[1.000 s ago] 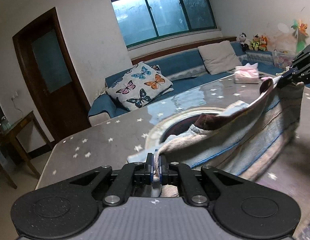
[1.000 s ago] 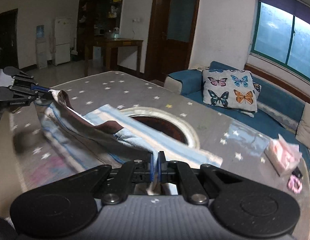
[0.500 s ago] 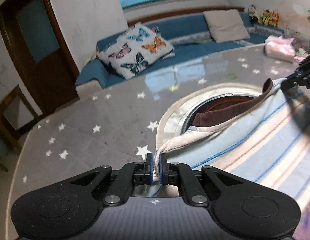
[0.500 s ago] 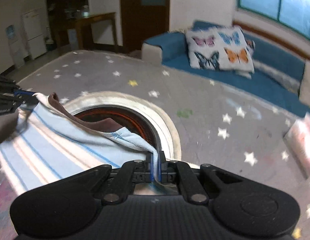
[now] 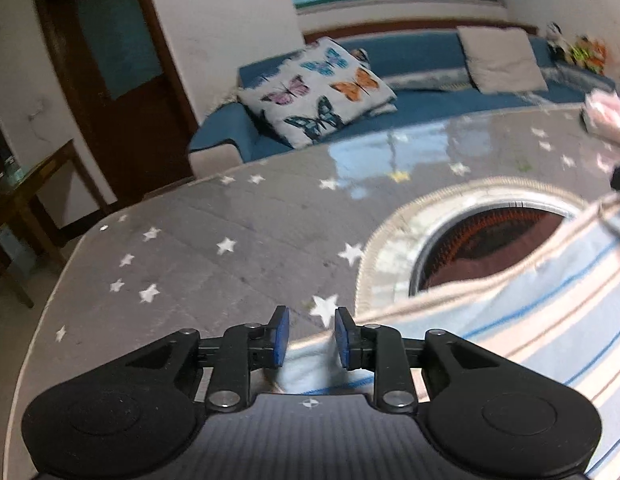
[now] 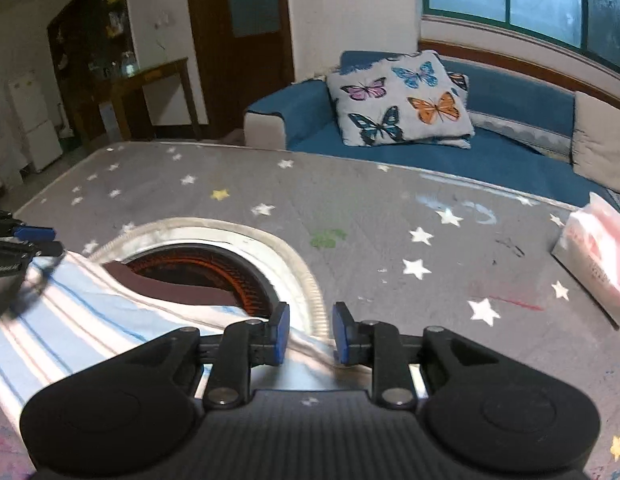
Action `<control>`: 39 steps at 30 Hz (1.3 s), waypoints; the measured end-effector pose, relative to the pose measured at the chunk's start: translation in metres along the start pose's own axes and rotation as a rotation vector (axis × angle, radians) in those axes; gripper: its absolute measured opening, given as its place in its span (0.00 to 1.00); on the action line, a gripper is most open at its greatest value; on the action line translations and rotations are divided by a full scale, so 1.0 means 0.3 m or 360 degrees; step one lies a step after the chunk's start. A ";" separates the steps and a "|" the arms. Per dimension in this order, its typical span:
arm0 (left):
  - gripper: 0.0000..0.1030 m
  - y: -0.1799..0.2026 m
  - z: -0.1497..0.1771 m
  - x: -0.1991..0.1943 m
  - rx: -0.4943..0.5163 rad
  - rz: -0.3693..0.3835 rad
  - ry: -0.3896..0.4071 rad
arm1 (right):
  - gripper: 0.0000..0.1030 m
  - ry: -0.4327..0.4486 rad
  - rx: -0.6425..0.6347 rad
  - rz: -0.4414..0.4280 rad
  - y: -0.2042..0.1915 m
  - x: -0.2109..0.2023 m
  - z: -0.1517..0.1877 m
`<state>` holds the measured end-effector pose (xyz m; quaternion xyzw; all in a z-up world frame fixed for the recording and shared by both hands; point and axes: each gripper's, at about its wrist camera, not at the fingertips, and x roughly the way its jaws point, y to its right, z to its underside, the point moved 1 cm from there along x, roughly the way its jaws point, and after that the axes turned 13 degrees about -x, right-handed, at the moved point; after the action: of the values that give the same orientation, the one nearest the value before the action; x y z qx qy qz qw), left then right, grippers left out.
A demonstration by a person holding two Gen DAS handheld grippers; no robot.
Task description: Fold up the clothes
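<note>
I am in a living room with a blue sofa point(image 6: 510, 128) under a window, a butterfly cushion point(image 6: 402, 100) on the sofa, and a brown door point(image 5: 110, 80) behind.

Below me is a big table point(image 5: 230, 248) with a grey cover full of white stars. In the middle of the table is a round hole with a heater point(image 6: 214, 276) glowing dark red inside. A pink tissue pack point(image 6: 598, 256) sits near the table's right edge.

The striped garment point(image 5: 550, 304) lies flat on the table, spread over the near side of the round hole. It is light blue with pink and blue stripes and a dark brown lining at its top edge. Its long side runs across the table from one of my grippers to the other, so each gripper is at one end of it.

My left gripper point(image 5: 309, 334) is opening, and the cloth corner lies loose between its blue pads point(image 5: 281, 336) with nothing pinching it. My right gripper point(image 6: 308, 332) is opening too, and the other corner lies under it the same way.

I think the cloth has just been laid down. To fold it, I would need to pick up an edge and bring it across. Both hands look about as near to it.
</note>
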<state>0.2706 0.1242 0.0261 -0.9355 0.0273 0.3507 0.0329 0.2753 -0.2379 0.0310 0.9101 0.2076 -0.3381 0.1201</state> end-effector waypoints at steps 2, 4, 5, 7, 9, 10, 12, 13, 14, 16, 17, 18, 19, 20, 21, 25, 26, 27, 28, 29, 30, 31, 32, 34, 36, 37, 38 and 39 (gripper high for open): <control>0.26 0.010 -0.007 -0.023 -0.0045 0.0060 -0.0005 | 0.22 -0.0017 0.0004 -0.0062 -0.021 0.005 0.003; 0.26 0.039 -0.005 -0.037 -0.0048 0.0119 -0.0016 | 0.22 -0.0055 -0.0002 -0.0095 -0.048 0.039 0.005; 0.27 0.057 -0.002 -0.038 -0.0040 0.0145 -0.0030 | 0.22 -0.0071 0.0006 -0.0095 -0.054 0.056 0.012; 0.28 0.090 0.005 -0.019 -0.0023 0.0179 -0.0081 | 0.22 -0.0101 0.0023 -0.0094 -0.065 0.090 0.026; 0.28 0.113 0.008 0.010 -0.0002 0.0169 -0.0126 | 0.23 -0.0121 0.0040 -0.0085 -0.065 0.118 0.040; 0.28 0.116 0.007 0.030 -0.0001 0.0149 -0.0151 | 0.23 -0.0117 0.0046 -0.0084 -0.065 0.121 0.044; 0.28 0.111 0.006 0.069 -0.0020 0.0110 -0.0208 | 0.24 -0.0115 0.0050 -0.0081 -0.070 0.116 0.042; 0.28 0.106 0.006 0.079 -0.0031 0.0104 -0.0227 | 0.24 -0.0118 0.0045 -0.0071 -0.073 0.111 0.038; 0.28 0.104 0.006 0.080 -0.0046 0.0103 -0.0230 | 0.28 -0.0111 0.0035 -0.0067 -0.079 0.102 0.032; 0.27 0.101 0.005 0.078 -0.0075 0.0106 -0.0231 | 0.34 -0.0081 0.0010 -0.0093 -0.100 0.083 0.014; 0.27 0.107 0.002 0.069 -0.0083 0.0118 -0.0216 | 0.34 -0.0067 -0.0003 -0.0112 -0.114 0.079 0.004; 0.27 0.116 -0.002 0.062 -0.0084 0.0136 -0.0202 | 0.34 -0.0058 -0.0016 -0.0132 -0.129 0.076 -0.006; 0.28 0.125 -0.005 0.060 -0.0082 0.0153 -0.0196 | 0.34 -0.0055 -0.0030 -0.0150 -0.144 0.077 -0.014; 0.28 0.134 -0.008 0.061 -0.0075 0.0165 -0.0193 | 0.34 -0.0052 -0.0041 -0.0163 -0.160 0.081 -0.021; 0.28 0.142 -0.008 0.068 -0.0062 0.0168 -0.0196 | 0.35 -0.0047 -0.0054 -0.0174 -0.180 0.088 -0.031; 0.28 0.155 0.003 0.107 -0.0040 0.0159 -0.0231 | 0.39 -0.0034 -0.0112 -0.0190 -0.268 0.132 -0.069; 0.28 0.156 0.006 0.109 -0.0033 0.0160 -0.0225 | 0.39 -0.0035 -0.0124 -0.0192 -0.288 0.144 -0.080; 0.28 0.156 0.008 0.111 -0.0030 0.0163 -0.0221 | 0.40 -0.0036 -0.0135 -0.0197 -0.310 0.157 -0.090; 0.29 0.153 0.009 0.112 -0.0036 0.0170 -0.0219 | 0.41 -0.0038 -0.0145 -0.0205 -0.331 0.170 -0.097; 0.29 0.148 0.010 0.112 -0.0043 0.0179 -0.0217 | 0.43 -0.0044 -0.0153 -0.0216 -0.352 0.184 -0.104; 0.29 0.143 0.011 0.111 -0.0052 0.0186 -0.0214 | 0.43 -0.0048 -0.0163 -0.0224 -0.372 0.195 -0.110; 0.29 0.137 0.011 0.108 -0.0065 0.0191 -0.0213 | 0.43 -0.0050 -0.0174 -0.0225 -0.390 0.204 -0.112; 0.29 0.130 0.012 0.104 -0.0077 0.0197 -0.0210 | 0.43 -0.0052 -0.0192 -0.0222 -0.412 0.212 -0.114; 0.29 0.113 0.012 0.091 -0.0091 0.0200 -0.0199 | 0.44 -0.0054 -0.0232 -0.0211 -0.452 0.220 -0.113; 0.29 0.093 0.017 0.077 -0.0094 0.0193 -0.0193 | 0.48 -0.0055 -0.0259 -0.0238 -0.494 0.219 -0.106; 0.29 0.080 0.022 0.071 -0.0094 0.0190 -0.0193 | 0.48 -0.0054 -0.0266 -0.0257 -0.511 0.217 -0.104; 0.29 0.067 0.026 0.065 -0.0099 0.0187 -0.0194 | 0.49 -0.0053 -0.0280 -0.0284 -0.533 0.213 -0.100; 0.29 0.052 0.031 0.062 -0.0113 0.0183 -0.0198 | 0.49 -0.0050 -0.0297 -0.0299 -0.554 0.209 -0.096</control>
<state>0.2773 0.1089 0.0063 -0.9094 0.0666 0.4102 -0.0188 0.2583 -0.0619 -0.0024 0.8660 0.3205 -0.3414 0.1752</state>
